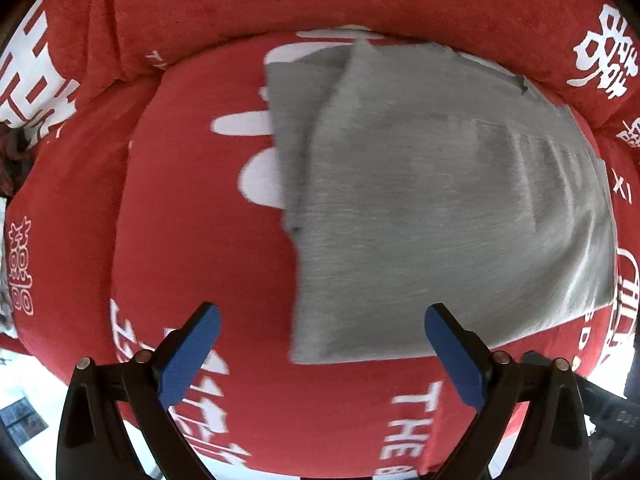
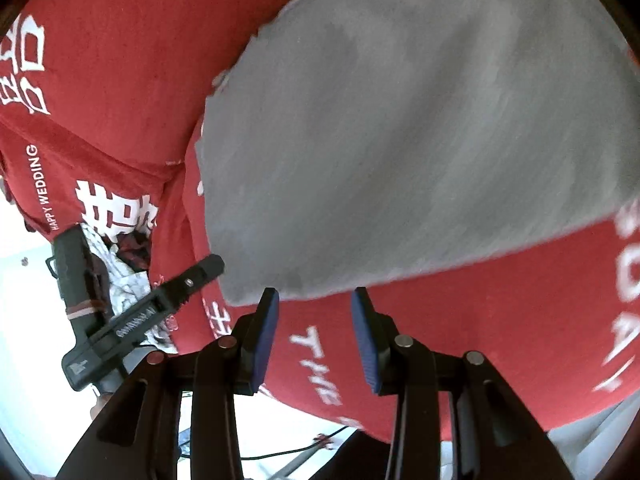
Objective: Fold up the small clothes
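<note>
Grey garment (image 1: 440, 208) lay flat on the red bedding (image 1: 200, 240), which carried white characters and English lettering. It was partly folded: one layer lapped over another along a diagonal edge at the far left. Pale printed patch showed on its right side, blurred, unreadable.

Left hand-held gripper (image 1: 322, 354) hovered above the near edge of the garment, blue-padded fingers (image 1: 188, 360) spread wide apart, nothing between them. Its right finger overlapped the garment's near right portion in the left wrist view; contact could not be judged.

Right hand-held gripper (image 2: 314, 336) sat just off the garment's near hem, fingers (image 2: 368, 344) apart with a moderate gap, holding nothing. Red bedding with "THE" lettering showed between them. Garment (image 2: 420, 140) filled the upper right of that view, motion-blurred.

In the right wrist view the left hand-held gripper (image 2: 120, 320) appeared at lower left, over the edge of the bedding. A red pillow (image 2: 60, 160) with "HAPPY WEDDING" print lay beyond it. White floor (image 2: 24, 320) and a dark cable (image 2: 280, 450) were below.
</note>
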`<state>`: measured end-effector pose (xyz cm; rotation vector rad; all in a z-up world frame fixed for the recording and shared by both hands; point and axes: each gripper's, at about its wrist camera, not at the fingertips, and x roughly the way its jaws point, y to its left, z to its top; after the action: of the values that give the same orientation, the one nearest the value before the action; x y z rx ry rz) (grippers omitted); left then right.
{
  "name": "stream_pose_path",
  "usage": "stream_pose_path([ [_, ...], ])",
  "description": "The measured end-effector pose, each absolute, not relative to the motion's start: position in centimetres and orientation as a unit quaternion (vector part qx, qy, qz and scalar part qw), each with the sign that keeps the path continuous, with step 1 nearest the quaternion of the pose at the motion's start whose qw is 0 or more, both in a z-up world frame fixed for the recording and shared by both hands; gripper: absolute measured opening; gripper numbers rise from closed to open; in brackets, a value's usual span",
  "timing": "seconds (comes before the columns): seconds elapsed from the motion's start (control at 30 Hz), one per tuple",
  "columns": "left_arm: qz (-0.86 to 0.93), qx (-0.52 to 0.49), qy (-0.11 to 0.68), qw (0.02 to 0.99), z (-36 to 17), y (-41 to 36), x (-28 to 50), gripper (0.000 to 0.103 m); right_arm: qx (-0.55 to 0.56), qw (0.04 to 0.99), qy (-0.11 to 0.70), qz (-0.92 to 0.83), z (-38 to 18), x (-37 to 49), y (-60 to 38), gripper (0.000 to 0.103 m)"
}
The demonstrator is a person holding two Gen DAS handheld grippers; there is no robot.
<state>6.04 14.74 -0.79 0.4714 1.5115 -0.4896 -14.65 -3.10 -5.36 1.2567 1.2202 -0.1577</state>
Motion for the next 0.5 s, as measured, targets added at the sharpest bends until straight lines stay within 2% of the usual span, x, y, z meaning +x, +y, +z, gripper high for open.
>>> stream_pose_path([
  [0.37, -0.221, 0.202, 0.672, 0.677, -2.5, 19.2, 8.7, 0.102, 0.615, 0.598, 0.506, -0.086, -8.1, -13.9, 2.5, 0.041],
  [0.5, -0.23, 0.14, 0.687, 0.675, -2.5, 20.3, 9.5, 0.102, 0.608, 0.604, 0.51, -0.074, -8.8, -13.2, 3.1, 0.045],
])
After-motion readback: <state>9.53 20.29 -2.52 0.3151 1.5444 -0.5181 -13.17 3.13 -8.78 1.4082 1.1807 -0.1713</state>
